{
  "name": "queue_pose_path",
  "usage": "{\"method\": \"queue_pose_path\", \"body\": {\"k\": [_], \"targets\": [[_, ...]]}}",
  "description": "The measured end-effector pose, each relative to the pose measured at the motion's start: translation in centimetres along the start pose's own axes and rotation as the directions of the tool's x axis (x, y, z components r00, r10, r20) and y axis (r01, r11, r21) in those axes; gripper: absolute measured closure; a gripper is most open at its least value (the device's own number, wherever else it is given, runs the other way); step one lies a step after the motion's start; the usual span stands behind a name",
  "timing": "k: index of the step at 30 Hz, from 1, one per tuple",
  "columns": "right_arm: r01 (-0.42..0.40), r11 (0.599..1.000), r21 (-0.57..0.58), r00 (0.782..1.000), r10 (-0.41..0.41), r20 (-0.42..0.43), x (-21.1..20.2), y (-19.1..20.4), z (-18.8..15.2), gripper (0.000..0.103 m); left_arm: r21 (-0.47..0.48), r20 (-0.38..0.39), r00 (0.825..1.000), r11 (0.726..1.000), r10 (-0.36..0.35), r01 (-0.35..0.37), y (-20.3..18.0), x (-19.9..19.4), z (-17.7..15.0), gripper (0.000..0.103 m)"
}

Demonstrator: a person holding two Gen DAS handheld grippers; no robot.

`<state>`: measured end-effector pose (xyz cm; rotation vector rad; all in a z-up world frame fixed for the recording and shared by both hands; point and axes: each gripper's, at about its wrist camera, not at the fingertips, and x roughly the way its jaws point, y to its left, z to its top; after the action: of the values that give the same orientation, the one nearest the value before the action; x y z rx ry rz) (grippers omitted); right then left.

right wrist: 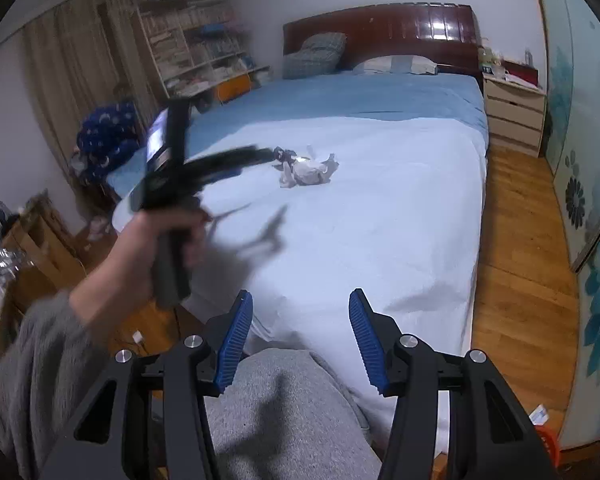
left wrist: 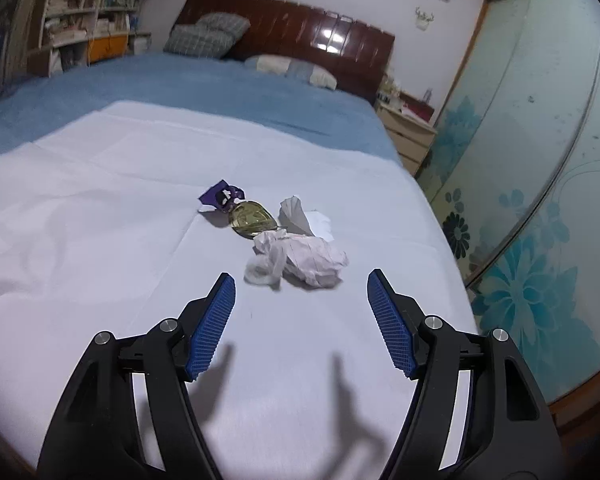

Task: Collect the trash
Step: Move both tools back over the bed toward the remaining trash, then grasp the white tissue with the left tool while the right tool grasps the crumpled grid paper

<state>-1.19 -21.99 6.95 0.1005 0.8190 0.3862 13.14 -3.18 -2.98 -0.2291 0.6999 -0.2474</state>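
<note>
Left tool (left wrist: pixel 301 282) released, poised near crumpled tissue (left wrist: pixel 312 258), gold wrapper (left wrist: pixel 252 218), purple wrapper (left wrist: pixel 220 198) on white sheet (left wrist: pixel 100 220); right tool (right wrist: pixel 300 304) released, empty.

Trash pile (left wrist: pixel 284 236) beyond spread fingers (left wrist: pixel 216 328)

headboard (left wrist: pixel 300 32): glossy wood | sheet (left wrist: pixel 100 240): matt cloth | tissue (left wrist: pixel 312 260): crumpled paper

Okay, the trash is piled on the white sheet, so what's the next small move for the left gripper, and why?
Probably ease the left gripper forward and down onto the crumpled white paper. Its jaws stand open and empty, and that paper is the nearest piece of the pile, just ahead of the fingertips on the white sheet.
</note>
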Motion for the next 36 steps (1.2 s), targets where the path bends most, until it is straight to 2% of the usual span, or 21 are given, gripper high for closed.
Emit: {"method": "queue_pose_path", "body": {"k": [5,10,11,12,14,16,18,22,28,32,36], "targets": [[0.012,1.0,0.015,1.0,-0.011,-0.026,0.9,-0.5,0.2,0.052,-0.008,-0.042,0.999,1.0,0.004,-0.005,0.9,3.4,1.2,0.034],[0.011,1.0,0.028,0.999,-0.009,-0.049,2.0,-1.6,0.3,0.052,-0.053,-0.131,0.99,0.998,-0.044,0.037,1.8,5.7,1.5,0.038],[0.011,0.999,0.03,0.998,-0.009,-0.056,2.2,-1.6,0.3,0.052,-0.058,-0.143,0.989,0.998,-0.046,0.038,1.9,5.9,1.5,0.046],[0.012,0.999,0.032,0.998,-0.01,-0.063,2.4,-1.4,0.3,0.052,-0.062,-0.156,0.986,0.997,-0.05,0.041,2.0,6.3,1.4,0.06],[0.013,0.999,0.035,0.997,-0.01,-0.078,3.0,-1.2,0.5,0.052,-0.07,-0.191,0.981,0.997,-0.043,0.03,2.2,6.9,1.0,0.076],[0.011,1.0,0.024,0.997,-0.009,-0.082,3.2,-0.7,0.5,0.052,-0.085,-0.212,0.976,0.996,-0.05,0.033,2.5,7.2,0.9,0.083],[0.01,1.0,0.013,0.996,-0.009,-0.083,3.2,-0.3,0.6,0.052,-0.105,-0.221,0.973,0.994,-0.062,0.04,2.8,7.3,0.7,0.094],[0.008,1.0,0.011,0.996,-0.007,-0.09,3.6,-0.2,1.1,0.052,-0.137,-0.206,0.976,0.99,-0.071,0.043,3.4,6.8,0.5,0.099],[-0.014,0.999,0.046,0.997,0.018,-0.076,3.7,-1.2,2.0,0.052,-0.121,-0.151,0.987,0.992,-0.051,0.033,3.3,4.8,0.8,0.101],[-0.07,0.994,0.085,0.995,0.076,-0.059,6.1,-2.4,4.6,0.045,-0.15,-0.12,0.991,0.988,-0.067,0.048,3.2,2.1,0.6,0.101],[-0.032,0.999,0.037,0.999,0.032,-0.001,10.7,-2.5,8.8,0.041,-0.154,-0.076,0.995,0.986,-0.071,0.059,2.9,-1.4,0.2,0.101]]}}
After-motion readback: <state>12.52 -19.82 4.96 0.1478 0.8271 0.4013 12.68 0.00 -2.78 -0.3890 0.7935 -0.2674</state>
